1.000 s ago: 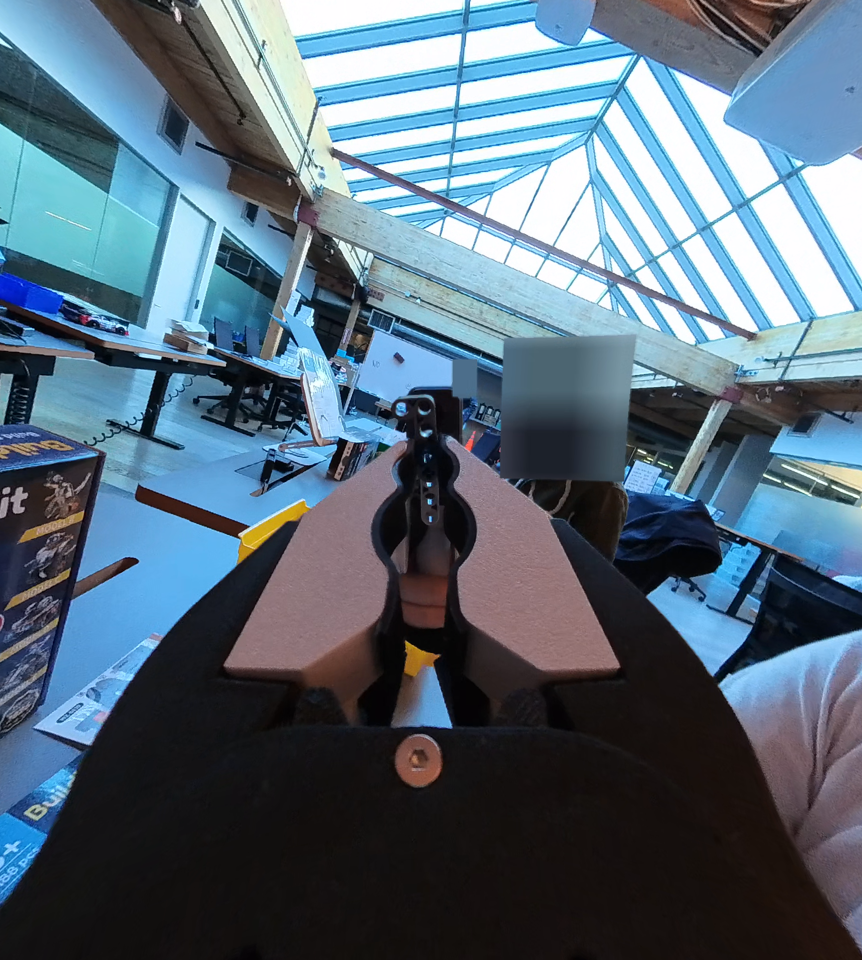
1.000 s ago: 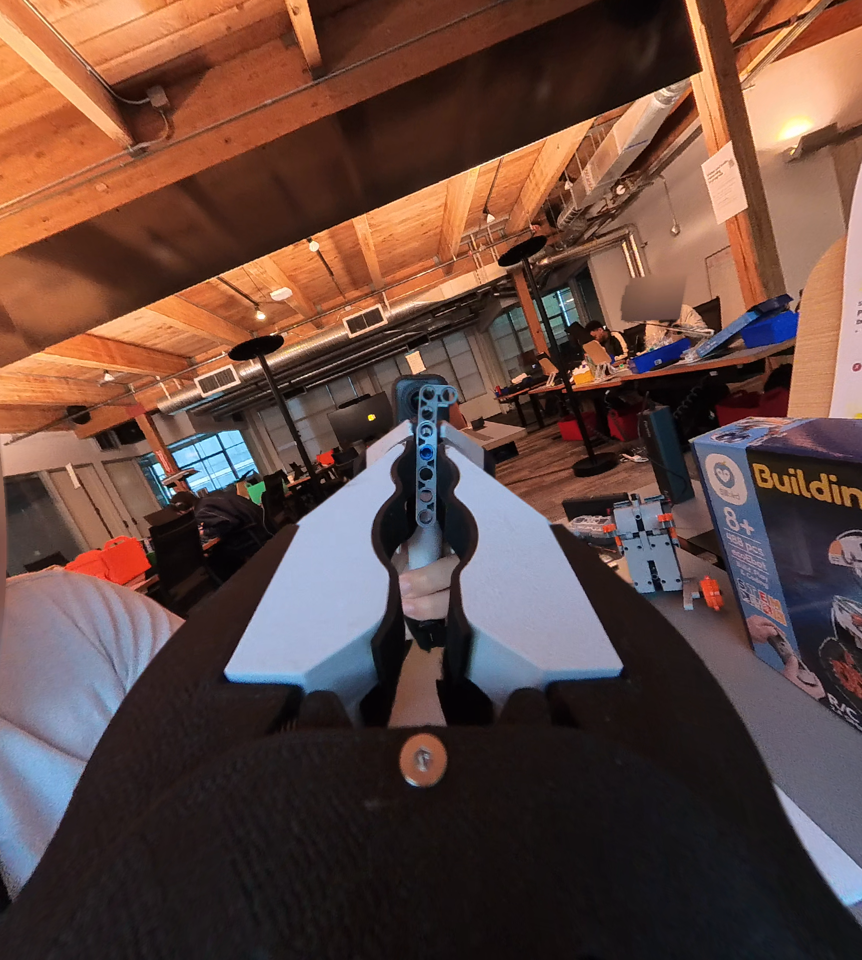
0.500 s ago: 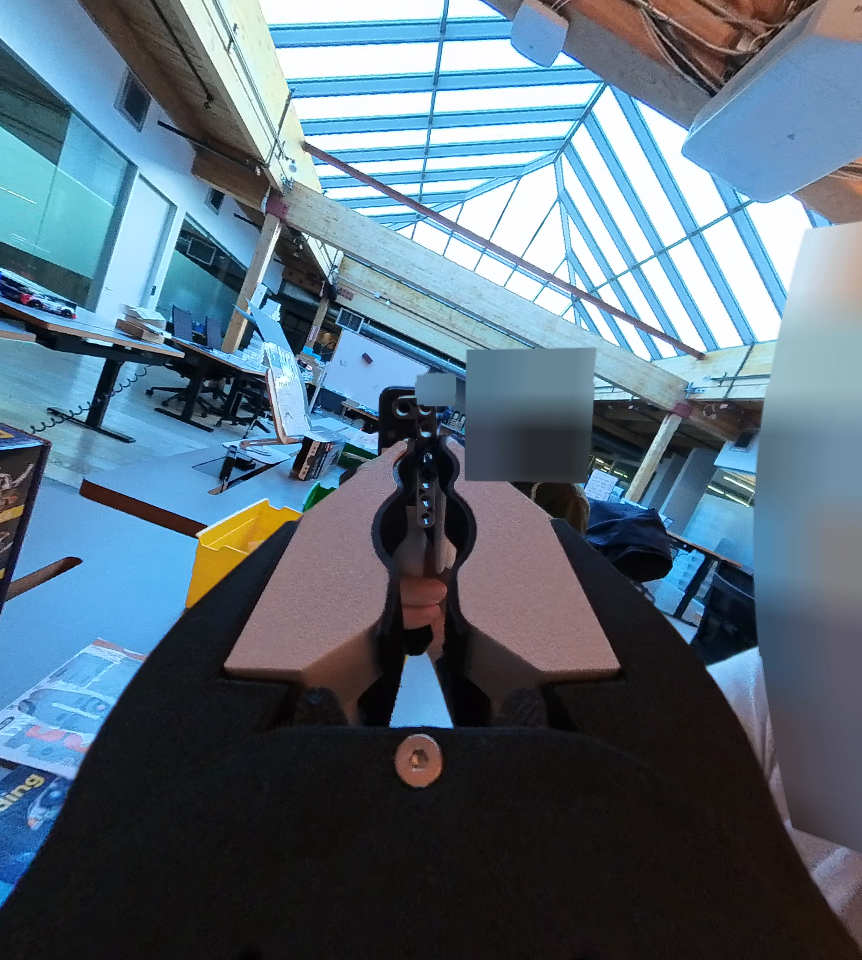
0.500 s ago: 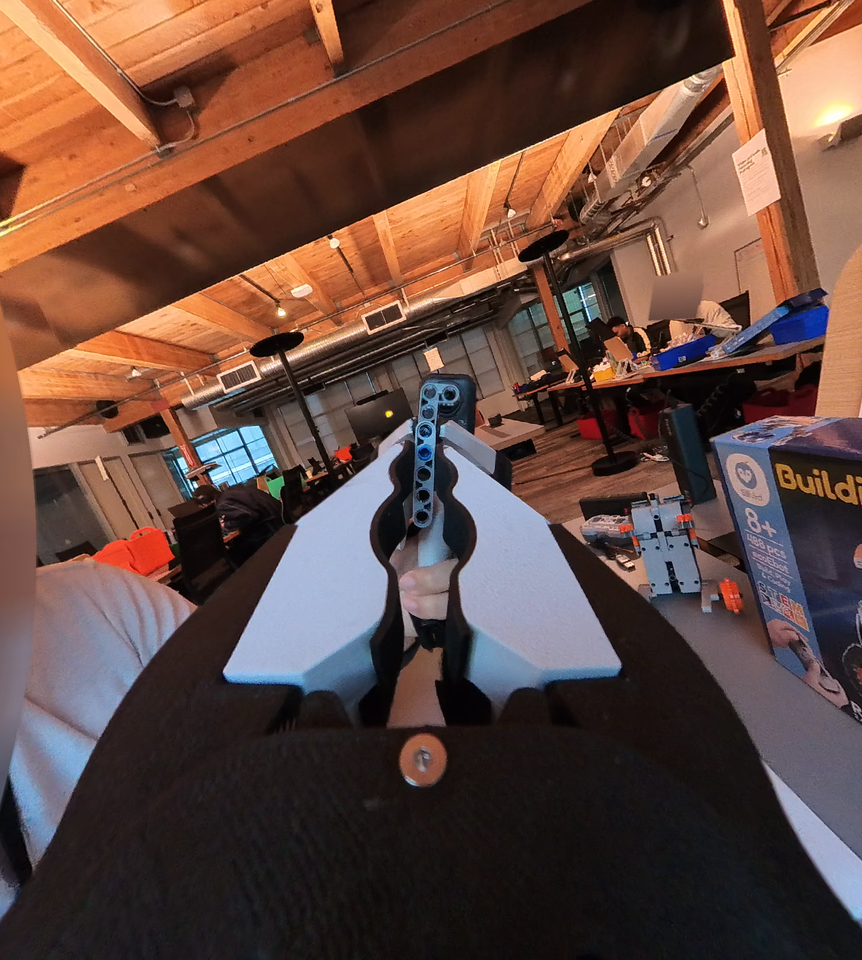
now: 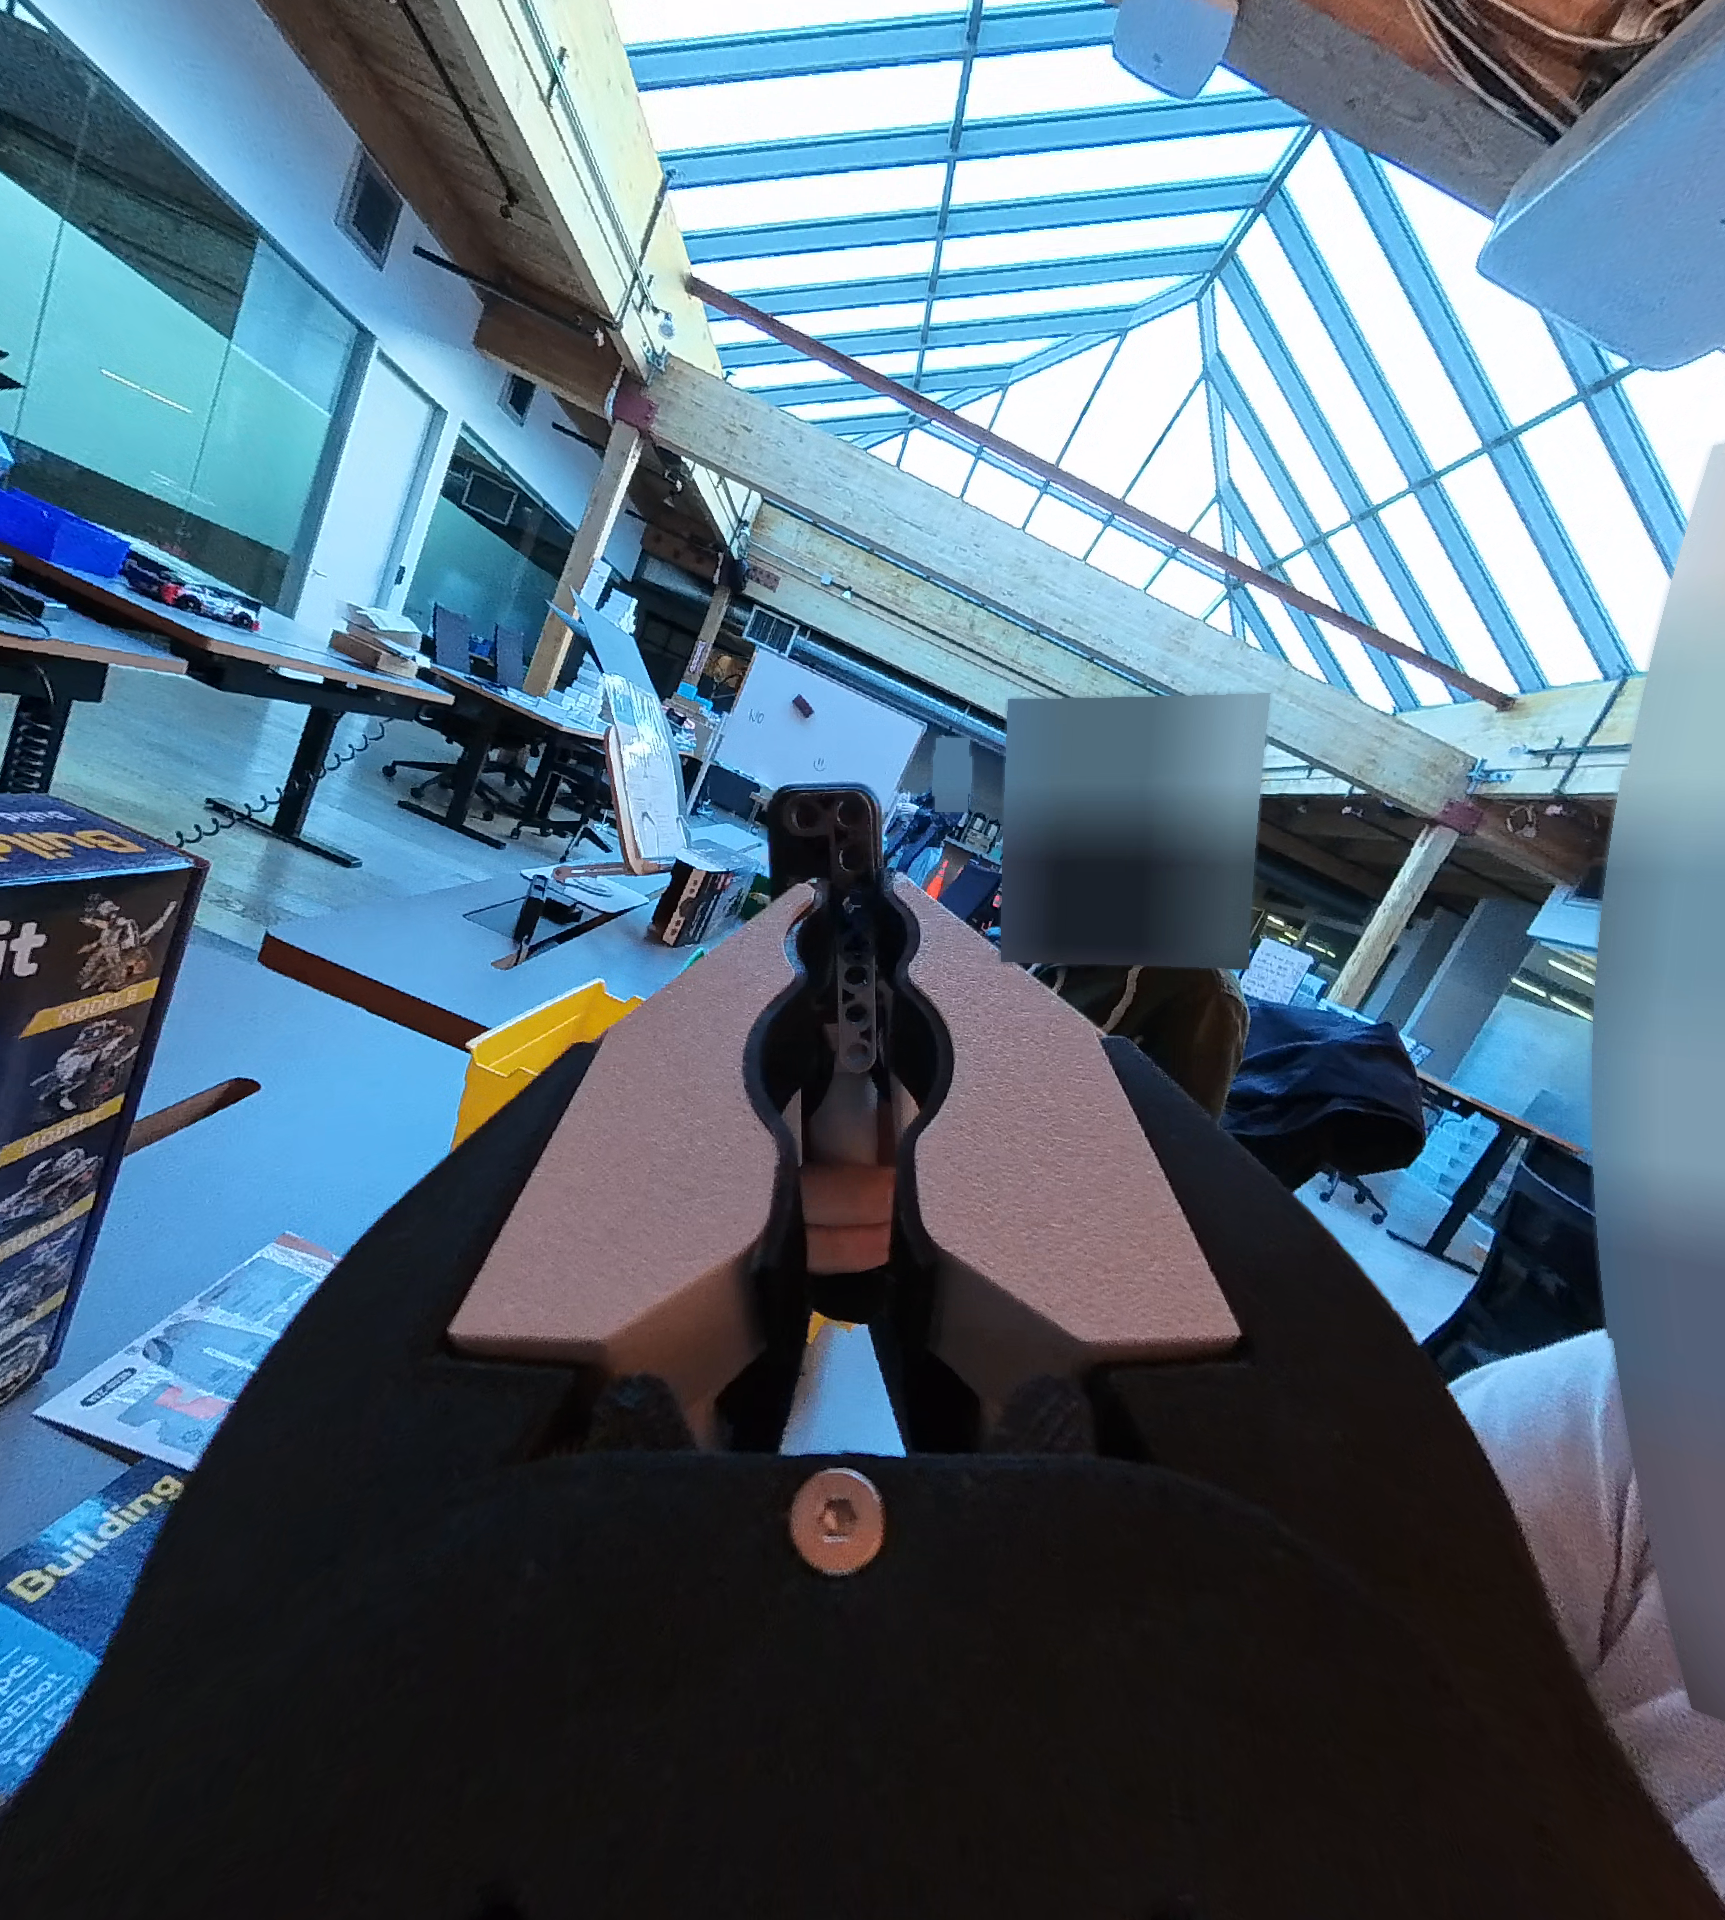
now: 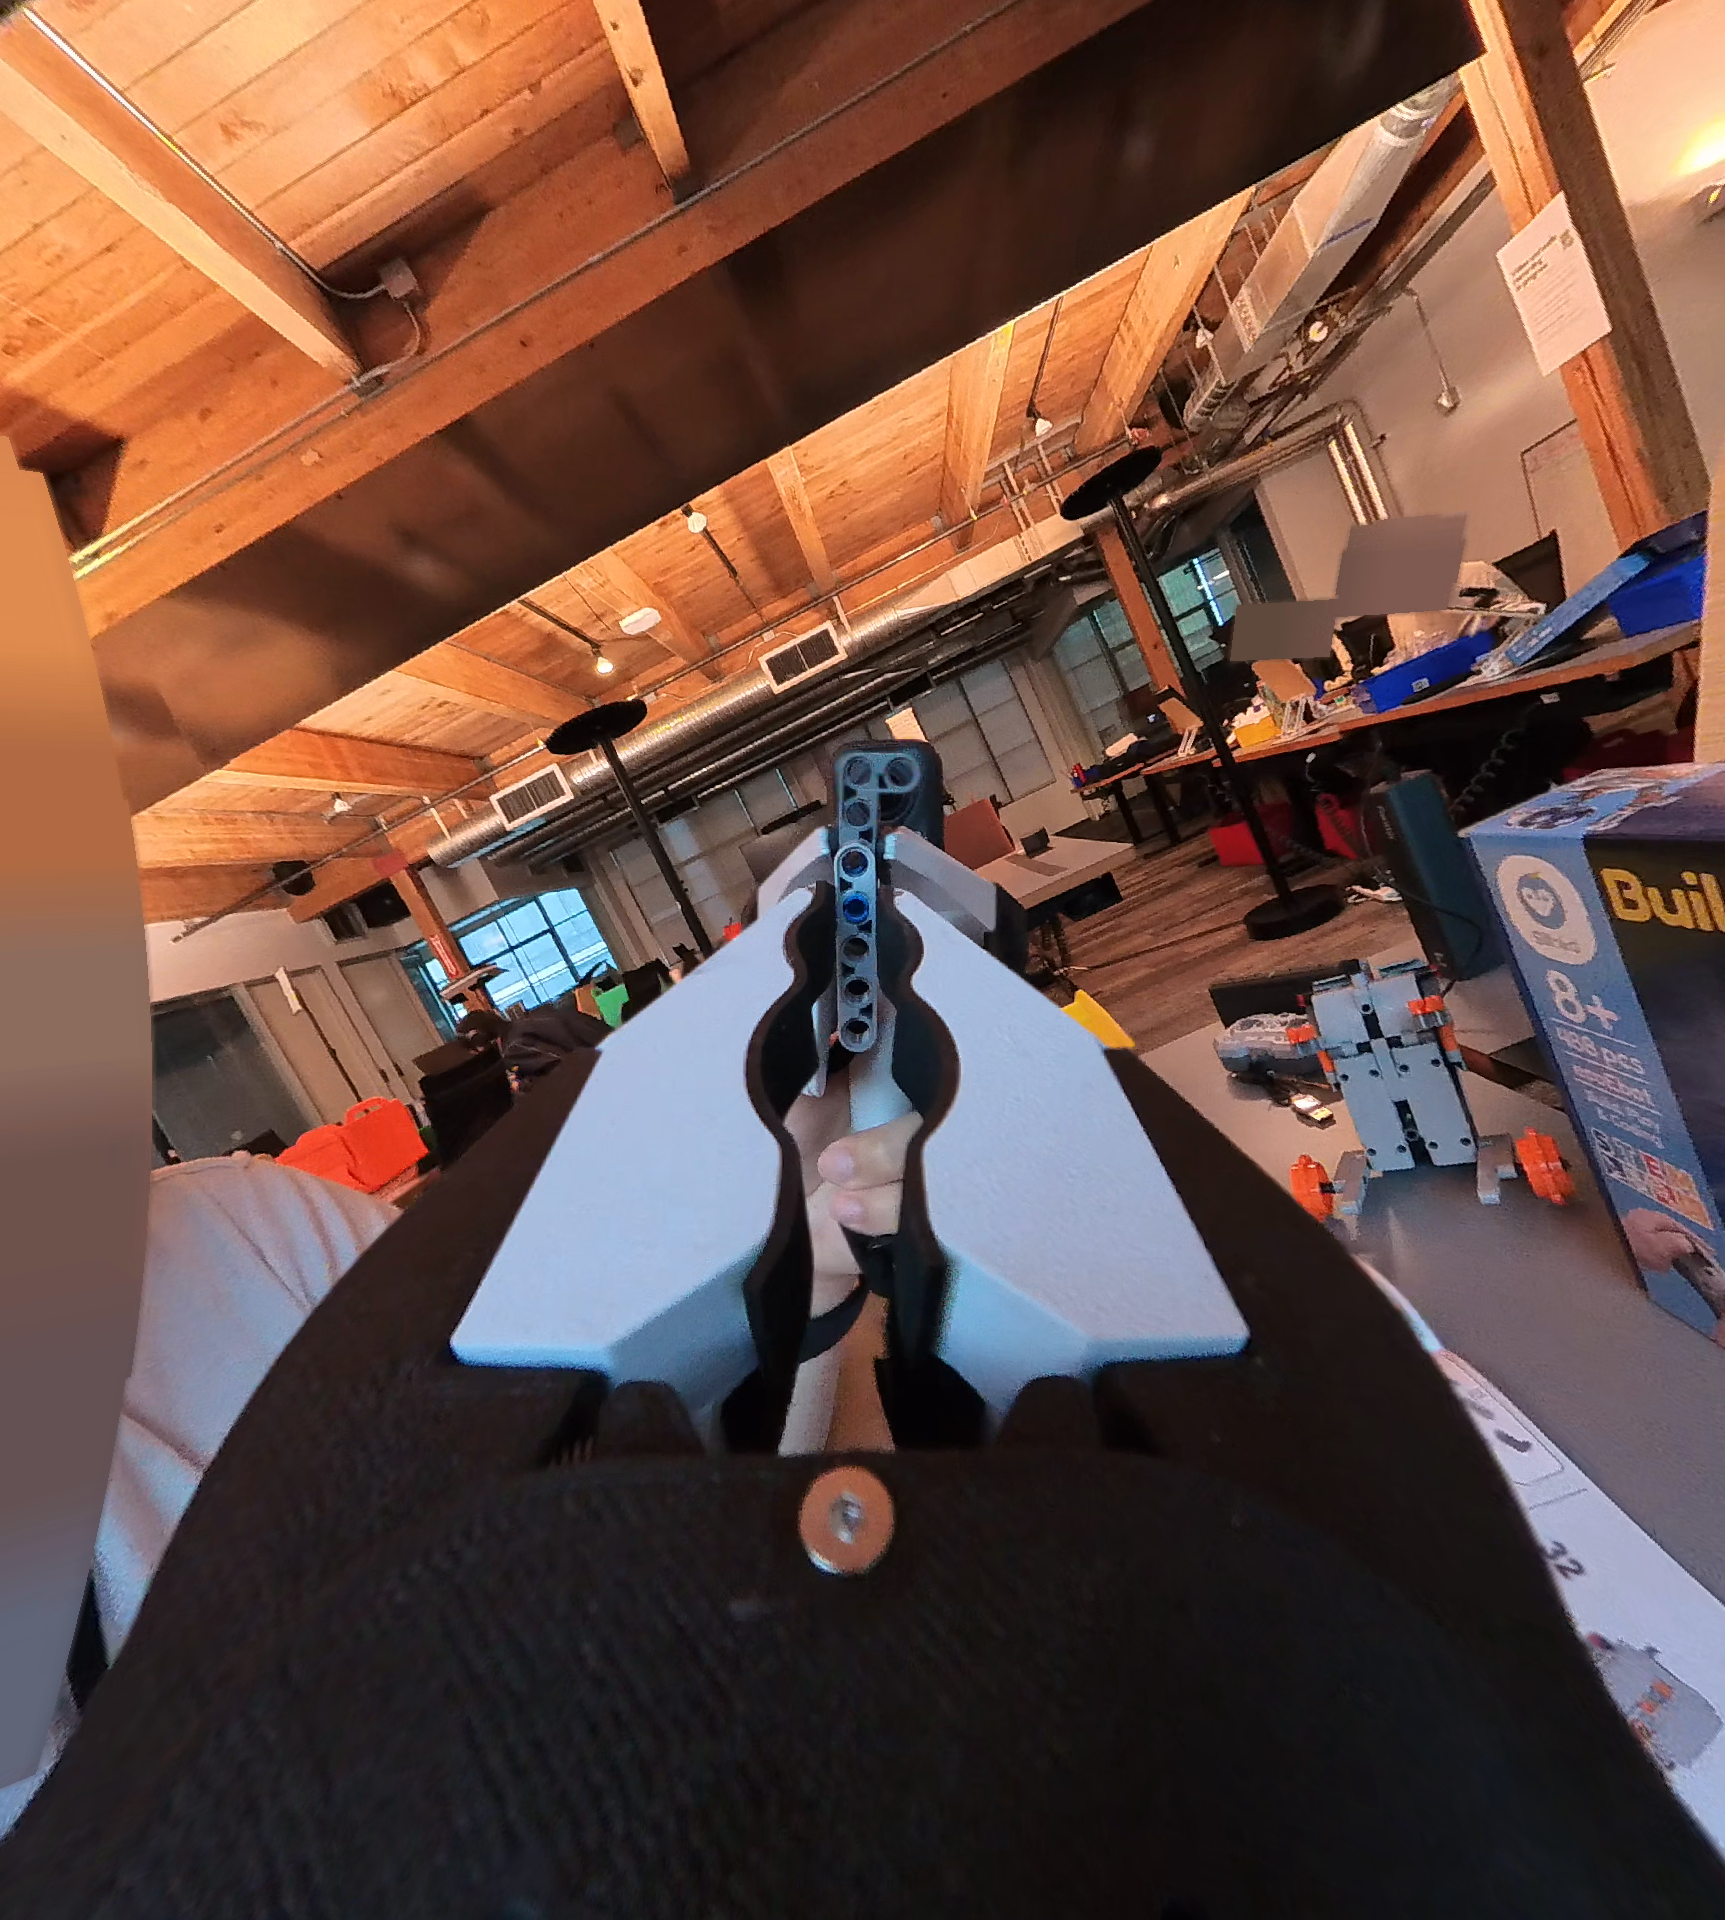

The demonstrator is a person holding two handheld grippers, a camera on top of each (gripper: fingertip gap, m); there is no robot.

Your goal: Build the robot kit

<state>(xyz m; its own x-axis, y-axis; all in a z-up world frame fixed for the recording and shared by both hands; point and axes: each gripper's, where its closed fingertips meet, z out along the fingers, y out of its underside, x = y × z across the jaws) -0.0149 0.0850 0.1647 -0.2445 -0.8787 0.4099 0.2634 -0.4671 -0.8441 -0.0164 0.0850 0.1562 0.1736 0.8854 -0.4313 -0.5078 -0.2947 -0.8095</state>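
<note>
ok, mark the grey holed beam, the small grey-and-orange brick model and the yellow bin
grey holed beam (image 6: 856, 966), right wrist view, on its mid-length, between the fingers.
small grey-and-orange brick model (image 6: 1398, 1070), right wrist view, on its grey body.
yellow bin (image 5: 536, 1049), left wrist view, on its side wall.

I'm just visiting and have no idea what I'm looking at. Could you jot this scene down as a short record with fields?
Place: large open workshop with wooden beams and a glass roof
Left gripper: shut on a grey beam with holes, raised above the table
Right gripper: shut on the same kind of grey beam, a blue pin in one hole
Left of left gripper: dark toy kit box, yellow bin, booklets
Right of right gripper: small grey and orange toy robot, toy kit box
</note>
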